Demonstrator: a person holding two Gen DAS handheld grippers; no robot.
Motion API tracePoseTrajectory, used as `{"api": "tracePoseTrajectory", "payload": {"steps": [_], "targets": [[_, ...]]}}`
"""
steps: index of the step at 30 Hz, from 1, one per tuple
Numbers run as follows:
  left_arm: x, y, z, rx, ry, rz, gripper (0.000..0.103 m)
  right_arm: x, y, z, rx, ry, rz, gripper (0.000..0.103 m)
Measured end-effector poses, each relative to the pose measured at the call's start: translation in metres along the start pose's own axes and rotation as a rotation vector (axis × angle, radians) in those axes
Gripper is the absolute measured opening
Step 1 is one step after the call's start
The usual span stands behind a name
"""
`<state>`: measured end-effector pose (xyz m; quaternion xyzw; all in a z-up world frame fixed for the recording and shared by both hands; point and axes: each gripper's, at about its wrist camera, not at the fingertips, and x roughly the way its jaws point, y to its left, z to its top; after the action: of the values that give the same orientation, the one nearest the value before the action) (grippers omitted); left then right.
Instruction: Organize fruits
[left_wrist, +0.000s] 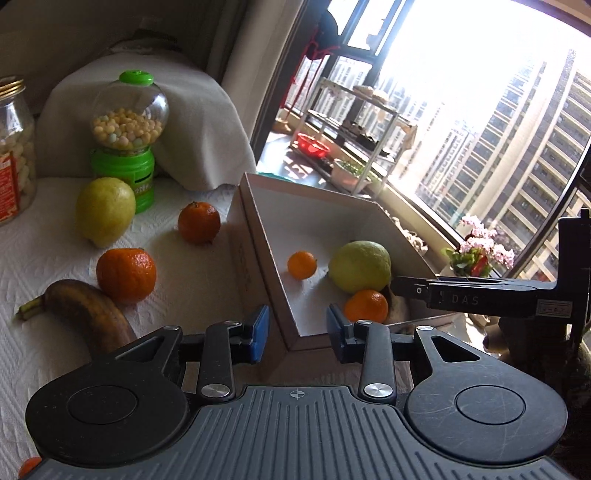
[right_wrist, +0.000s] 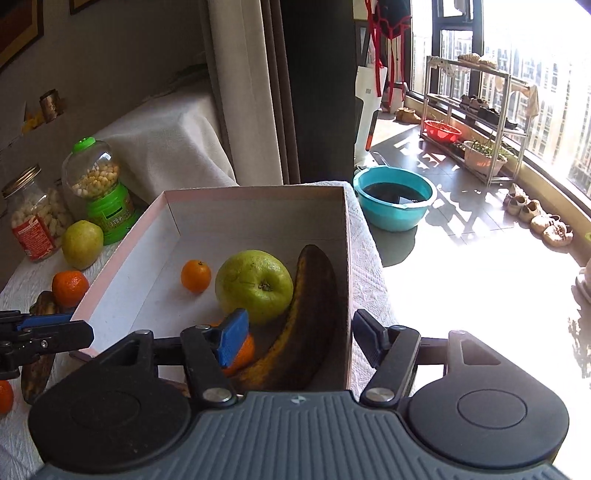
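A white open box (left_wrist: 295, 206) stands on the cloth-covered table. In it lie a green round fruit (right_wrist: 255, 286), a small orange (right_wrist: 195, 276), a second orange (right_wrist: 245, 350) and a dark spotted banana (right_wrist: 303, 325). My right gripper (right_wrist: 301, 341) is open, one finger on either side of that banana and the box's right wall, touching neither. My left gripper (left_wrist: 298, 330) hovers over the box's near corner, narrowly open and holding nothing. Left of the box lie a yellow-green pear (left_wrist: 105, 210), two tangerines (left_wrist: 199, 221) (left_wrist: 126, 275) and another brown banana (left_wrist: 88, 314).
A green candy dispenser (left_wrist: 123, 140) and a glass jar (left_wrist: 14, 155) stand at the back left, before a white draped block (left_wrist: 207, 122). One more orange (right_wrist: 4, 395) lies near the table's front edge. A teal basin (right_wrist: 393, 201) sits on the floor beyond the table.
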<state>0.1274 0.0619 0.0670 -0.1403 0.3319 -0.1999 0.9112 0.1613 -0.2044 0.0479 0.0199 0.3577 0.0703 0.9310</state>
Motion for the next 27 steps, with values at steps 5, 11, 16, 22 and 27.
{"api": "tracePoseTrajectory", "payload": {"steps": [5,11,16,22,27], "targets": [[-0.060,0.021,-0.013,-0.029,-0.078,0.070,0.038,-0.007,0.011,0.002,-0.056,-0.028,-0.039,0.068],[-0.109,0.052,-0.032,-0.050,-0.119,0.308,0.038,-0.033,0.049,0.004,-0.138,-0.097,-0.015,0.081],[-0.131,0.076,-0.051,-0.145,-0.117,0.341,0.038,-0.051,0.097,-0.003,-0.166,-0.097,0.146,0.082],[-0.135,0.078,-0.069,-0.117,-0.066,0.297,0.038,-0.057,0.169,-0.036,-0.330,-0.057,0.291,0.082],[-0.125,0.067,-0.077,-0.068,-0.028,0.297,0.039,-0.051,0.199,-0.039,-0.396,-0.039,0.320,0.082]]}}
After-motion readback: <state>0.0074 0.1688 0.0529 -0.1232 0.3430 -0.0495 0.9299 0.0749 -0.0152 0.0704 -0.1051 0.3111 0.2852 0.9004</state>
